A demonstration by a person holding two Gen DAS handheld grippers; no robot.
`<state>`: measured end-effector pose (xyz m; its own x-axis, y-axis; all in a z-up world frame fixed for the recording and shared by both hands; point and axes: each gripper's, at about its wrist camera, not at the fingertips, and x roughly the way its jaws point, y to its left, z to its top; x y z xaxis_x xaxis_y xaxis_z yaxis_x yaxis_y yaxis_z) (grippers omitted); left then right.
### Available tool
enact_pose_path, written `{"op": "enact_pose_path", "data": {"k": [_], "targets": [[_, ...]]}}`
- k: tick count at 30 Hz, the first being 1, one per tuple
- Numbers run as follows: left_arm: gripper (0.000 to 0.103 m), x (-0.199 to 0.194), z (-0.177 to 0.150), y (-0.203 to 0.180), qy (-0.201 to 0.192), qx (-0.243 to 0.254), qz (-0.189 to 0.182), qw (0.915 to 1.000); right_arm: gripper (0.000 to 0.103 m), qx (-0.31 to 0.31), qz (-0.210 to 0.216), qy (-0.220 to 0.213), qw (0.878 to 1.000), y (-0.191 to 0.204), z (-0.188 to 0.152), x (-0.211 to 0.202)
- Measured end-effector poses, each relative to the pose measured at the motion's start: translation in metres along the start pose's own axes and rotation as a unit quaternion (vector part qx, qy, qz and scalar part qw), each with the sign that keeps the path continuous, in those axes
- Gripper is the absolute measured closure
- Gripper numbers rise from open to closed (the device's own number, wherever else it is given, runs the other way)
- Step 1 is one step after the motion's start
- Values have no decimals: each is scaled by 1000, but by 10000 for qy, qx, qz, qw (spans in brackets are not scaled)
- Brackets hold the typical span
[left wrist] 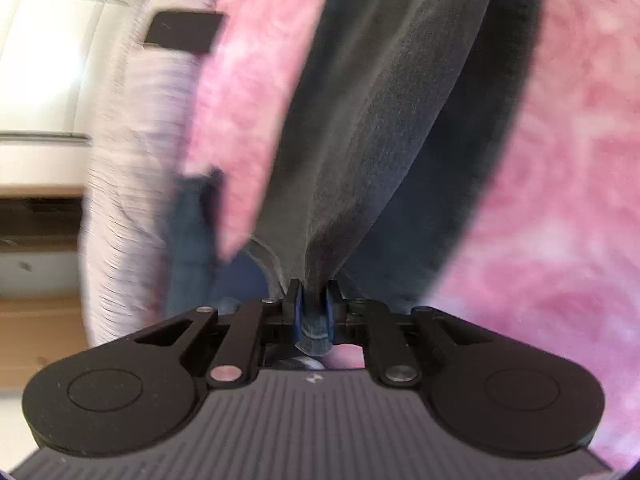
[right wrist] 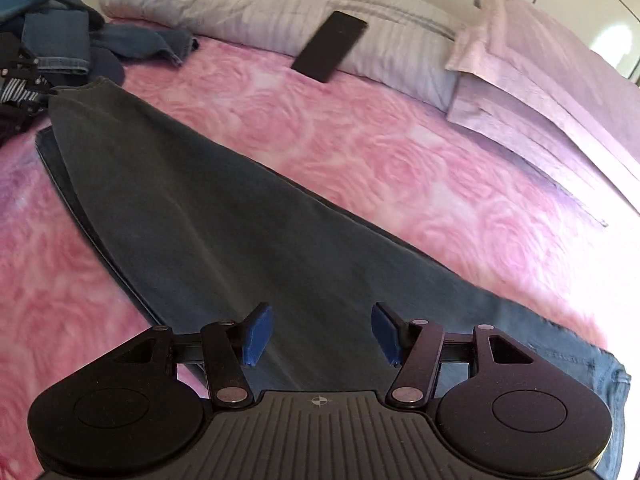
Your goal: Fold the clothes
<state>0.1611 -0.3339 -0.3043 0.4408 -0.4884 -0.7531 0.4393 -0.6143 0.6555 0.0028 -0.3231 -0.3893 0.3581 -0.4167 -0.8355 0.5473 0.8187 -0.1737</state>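
Dark grey jeans [right wrist: 224, 216] lie stretched in a long diagonal strip across the pink rose-patterned blanket [right wrist: 400, 152]. My left gripper [left wrist: 314, 312] is shut on one end of the jeans [left wrist: 380, 120], with a fold of cloth pinched between its blue pads and the fabric pulled taut away from it. My right gripper [right wrist: 320, 336] hovers open over the other end of the strip, near the hem [right wrist: 592, 364]. Nothing lies between its blue pads [right wrist: 258, 334], and the cloth sits below them.
A black phone [right wrist: 330, 46] leans on a grey pillow [right wrist: 240, 4]. A lilac pillow [right wrist: 540, 60] lies to the right. A heap of blue denim clothes [right wrist: 60, 36] sits at the far left of the bed. White cupboard doors [left wrist: 40, 60] stand beyond the bed.
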Motion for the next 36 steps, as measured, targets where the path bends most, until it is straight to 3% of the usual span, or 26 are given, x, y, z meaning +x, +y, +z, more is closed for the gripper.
{"op": "enact_pose_path", "data": {"k": [2,6,9,11,17,21,24,27,31,34,36], "targets": [[90,4,1,-7,121,53,-335,9994,45,45,113,62,9999,5,11,13],[84,-4,6,1,279,-303,-703,9967,45,-102,387,54,9992,11,36,34],[74,-21,11,22,33,-929,-978,9909,45,-41,625,88,9980,8,52,57],[73,-22,21,41,-217,-1377,-1085,9843,45,77,747,137,9971,5,62,74],[73,35,62,80,-588,-2280,-1512,9600,46,830,938,773,9891,-13,80,136],[72,80,84,79,-608,-2364,-1556,9572,45,1146,916,468,9881,-27,86,160],[71,89,83,81,-642,-2412,-1586,9553,46,1228,874,139,9885,-28,74,150],[73,76,79,79,-549,-2328,-1451,9601,46,1701,740,-79,9826,-39,55,125],[73,45,86,70,-601,-2218,-1407,9630,45,2323,237,-132,9723,-57,13,81],[73,12,112,56,-955,-2019,-1514,9629,45,2972,-69,150,9547,-77,-32,50],[70,-11,131,45,-1237,-1854,-1589,9618,45,3349,-361,-70,9415,-89,-60,15]]}}
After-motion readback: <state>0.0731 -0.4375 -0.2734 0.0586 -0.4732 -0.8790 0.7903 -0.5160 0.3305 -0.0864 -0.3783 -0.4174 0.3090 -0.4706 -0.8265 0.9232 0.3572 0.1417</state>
